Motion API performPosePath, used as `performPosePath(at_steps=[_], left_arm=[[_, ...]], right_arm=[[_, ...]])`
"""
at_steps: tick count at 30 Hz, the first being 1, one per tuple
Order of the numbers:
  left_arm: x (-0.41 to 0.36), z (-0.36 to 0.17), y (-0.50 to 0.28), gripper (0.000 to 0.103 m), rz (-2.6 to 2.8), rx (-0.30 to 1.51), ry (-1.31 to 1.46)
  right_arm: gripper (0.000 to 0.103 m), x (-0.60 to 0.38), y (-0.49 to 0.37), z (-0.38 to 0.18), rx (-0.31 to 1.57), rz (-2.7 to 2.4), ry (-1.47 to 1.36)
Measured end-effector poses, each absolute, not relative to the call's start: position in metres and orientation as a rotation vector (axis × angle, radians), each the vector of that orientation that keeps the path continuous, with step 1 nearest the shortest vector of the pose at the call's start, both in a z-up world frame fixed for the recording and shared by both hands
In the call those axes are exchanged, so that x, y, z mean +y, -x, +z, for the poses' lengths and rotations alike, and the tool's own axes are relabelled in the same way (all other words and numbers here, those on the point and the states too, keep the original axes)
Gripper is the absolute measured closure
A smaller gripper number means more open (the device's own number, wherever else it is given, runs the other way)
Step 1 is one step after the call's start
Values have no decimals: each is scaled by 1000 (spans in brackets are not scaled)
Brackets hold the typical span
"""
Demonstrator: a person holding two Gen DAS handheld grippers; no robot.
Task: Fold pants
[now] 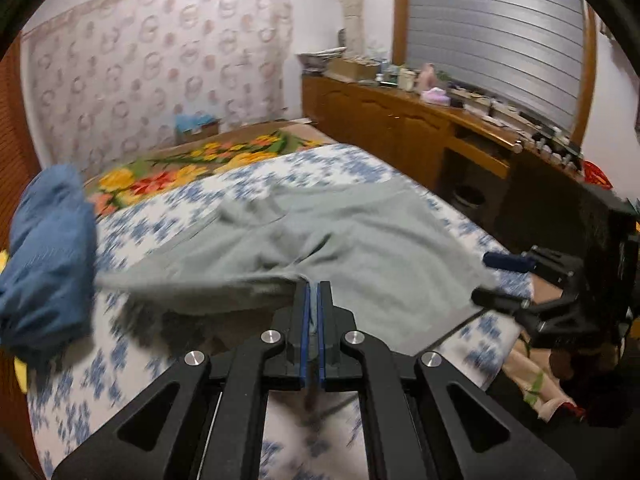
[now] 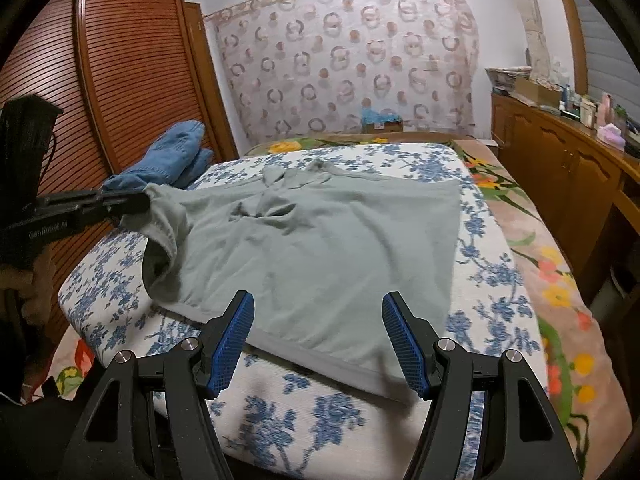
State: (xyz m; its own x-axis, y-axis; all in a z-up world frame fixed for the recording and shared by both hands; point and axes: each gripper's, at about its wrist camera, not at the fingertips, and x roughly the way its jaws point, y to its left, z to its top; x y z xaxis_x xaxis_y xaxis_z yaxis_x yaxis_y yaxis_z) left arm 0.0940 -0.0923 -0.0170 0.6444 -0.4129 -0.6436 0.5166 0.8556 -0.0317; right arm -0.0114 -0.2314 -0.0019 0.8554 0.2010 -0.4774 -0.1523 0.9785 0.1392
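Filling most of both frames: a bed (image 2: 472, 352) under a white cover with blue flowers, a flowered blanket (image 2: 560, 292) showing along its right edge in the right wrist view. Spread across the middle of the bed: grey-green pants (image 2: 320, 248), mostly flat, creased near the upper centre, hem lying at lower centre between the right tongs' fingers. At upper left of the right wrist view: blue jeans (image 2: 176, 156) heaped against a slatted wooden wardrobe (image 2: 128, 64). Along the right edge: a wooden counter (image 2: 560, 152) crowded with small things, too small to tell apart. At lower centre: right tongs (image 2: 318, 344), spread wide, gripping nothing, blue pads just above the hem. At left: left tongs (image 2: 140, 202), pinched tight on a corner of the pants, cloth lifted off the bed and hanging in a fold beneath; in the left wrist view, pads (image 1: 306, 320) together with fabric between.
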Motion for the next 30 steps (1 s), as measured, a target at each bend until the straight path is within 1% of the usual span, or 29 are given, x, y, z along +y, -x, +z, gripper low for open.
performPosePath(at_steps=[13,19,21,23,24,25,26,27,29,30], left_arm=[[-178,5,-108,99,-692,672,-180],[-189,2,-106,99,-686,675,-188],[-189,1,-105,90,-674,674,-196],[-186,-1,-105,73,-653,670,-211],[-183,-1,-105,68,-637,670,-212],[-180,-2,-105,54,-628,668,-206],[-174,-3,-105,47,-623,661,-193],[-167,-4,-104,45,-612,656,-181],[-157,-7,-104,37,-585,653,-182],[-152,-8,-104,36,-572,649,-182]], right_arm=[[34,-259,27,0,491,133,-139],[34,-262,30,-1,483,117,-139],[34,-260,31,-2,482,111,-139],[34,-260,29,-2,482,109,-140],[34,-258,28,-2,482,109,-139],[34,-258,27,-2,482,111,-138],[34,-256,26,-2,482,114,-135],[35,-254,23,-2,483,118,-130],[35,-251,18,-1,484,126,-121],[35,-249,15,-1,484,133,-118]])
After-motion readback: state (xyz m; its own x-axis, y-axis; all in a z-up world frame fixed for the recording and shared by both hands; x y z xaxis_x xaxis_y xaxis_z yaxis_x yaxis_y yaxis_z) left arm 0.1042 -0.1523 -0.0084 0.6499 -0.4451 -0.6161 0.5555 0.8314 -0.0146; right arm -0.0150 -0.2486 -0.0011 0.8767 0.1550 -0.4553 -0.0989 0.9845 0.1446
